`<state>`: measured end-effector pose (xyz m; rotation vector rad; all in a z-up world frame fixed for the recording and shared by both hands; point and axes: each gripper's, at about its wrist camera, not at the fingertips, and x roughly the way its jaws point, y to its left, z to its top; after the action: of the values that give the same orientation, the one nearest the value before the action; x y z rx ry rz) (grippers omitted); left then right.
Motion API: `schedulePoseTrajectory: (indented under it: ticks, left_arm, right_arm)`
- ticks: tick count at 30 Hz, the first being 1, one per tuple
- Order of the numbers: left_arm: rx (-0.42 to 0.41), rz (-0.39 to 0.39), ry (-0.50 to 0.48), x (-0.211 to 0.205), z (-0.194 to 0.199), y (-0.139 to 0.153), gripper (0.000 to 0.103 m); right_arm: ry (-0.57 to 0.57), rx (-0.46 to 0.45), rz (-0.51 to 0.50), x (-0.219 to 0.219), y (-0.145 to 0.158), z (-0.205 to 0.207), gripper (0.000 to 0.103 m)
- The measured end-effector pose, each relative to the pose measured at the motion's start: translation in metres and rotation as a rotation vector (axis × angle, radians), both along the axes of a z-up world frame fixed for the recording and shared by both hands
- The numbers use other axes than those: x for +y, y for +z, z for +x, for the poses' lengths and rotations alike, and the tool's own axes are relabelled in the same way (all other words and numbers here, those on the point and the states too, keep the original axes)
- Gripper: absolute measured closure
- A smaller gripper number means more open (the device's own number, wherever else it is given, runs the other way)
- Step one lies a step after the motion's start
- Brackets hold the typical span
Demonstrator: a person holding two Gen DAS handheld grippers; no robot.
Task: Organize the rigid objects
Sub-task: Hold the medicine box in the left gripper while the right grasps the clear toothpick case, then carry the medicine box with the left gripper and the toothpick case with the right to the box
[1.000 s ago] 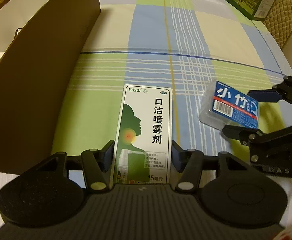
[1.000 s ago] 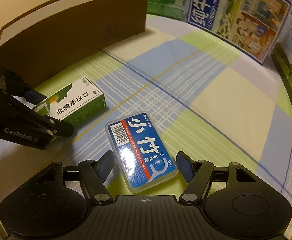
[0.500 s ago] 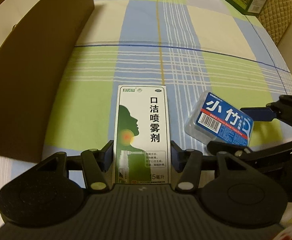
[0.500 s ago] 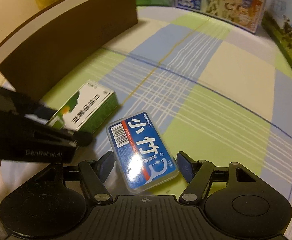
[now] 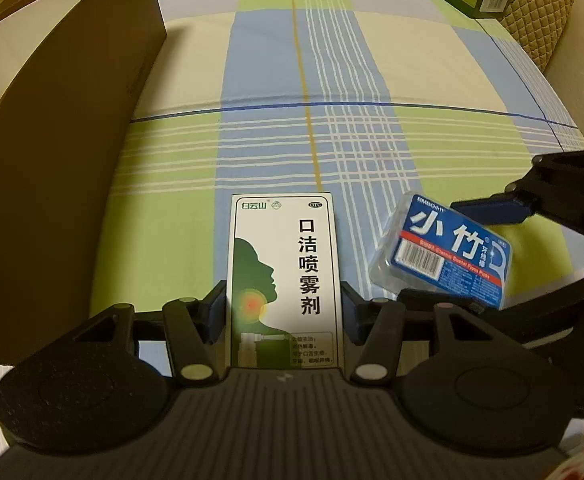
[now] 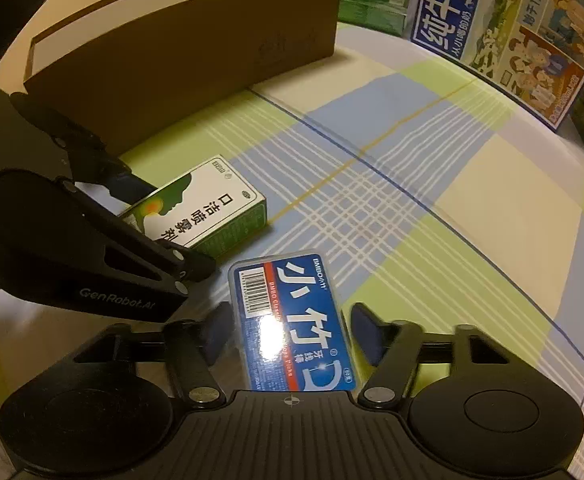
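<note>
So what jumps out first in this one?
Two packages lying on the plaid cloth: a white-and-green throat spray box between the left gripper pads, and beside it a blue-labelled dental floss pick case, on which the right gripper is closing. A brown cardboard box stands behind them.

Glossy clear-plastic floss case (image 6: 292, 320) glares beside a matt paper spray box (image 5: 284, 280) on woven plaid cloth (image 5: 332, 80); brown cardboard box (image 6: 196, 52) looks dull.
</note>
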<state>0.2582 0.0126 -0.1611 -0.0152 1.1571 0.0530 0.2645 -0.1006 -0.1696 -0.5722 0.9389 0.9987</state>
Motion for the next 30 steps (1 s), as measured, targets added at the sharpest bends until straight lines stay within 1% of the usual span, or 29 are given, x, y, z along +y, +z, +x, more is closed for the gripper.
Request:
schedulePoseTrajectory:
  ticks: [10, 14, 21, 30]
  left_arm:
    - [-0.016, 0.001, -0.005, 0.0, -0.003, 0.0, 0.052]
    - [-0.03, -0.003, -0.005, 0.0, -0.007, 0.004, 0.052]
    - [-0.073, -0.024, -0.008, 0.001, -0.019, 0.023, 0.052]
    - [-0.134, -0.035, 0.003, 0.005, -0.037, 0.057, 0.052]
  right_arm:
    - [-0.031, 0.001, 0.01, -0.004, -0.001, 0.0, 0.048]
    - [-0.063, 0.012, 0.025, -0.01, 0.003, 0.0, 0.048]
    - [-0.112, 0.017, 0.064, -0.021, 0.021, -0.005, 0.048]
    - [-0.137, -0.004, 0.117, -0.027, 0.049, -0.018, 0.048]
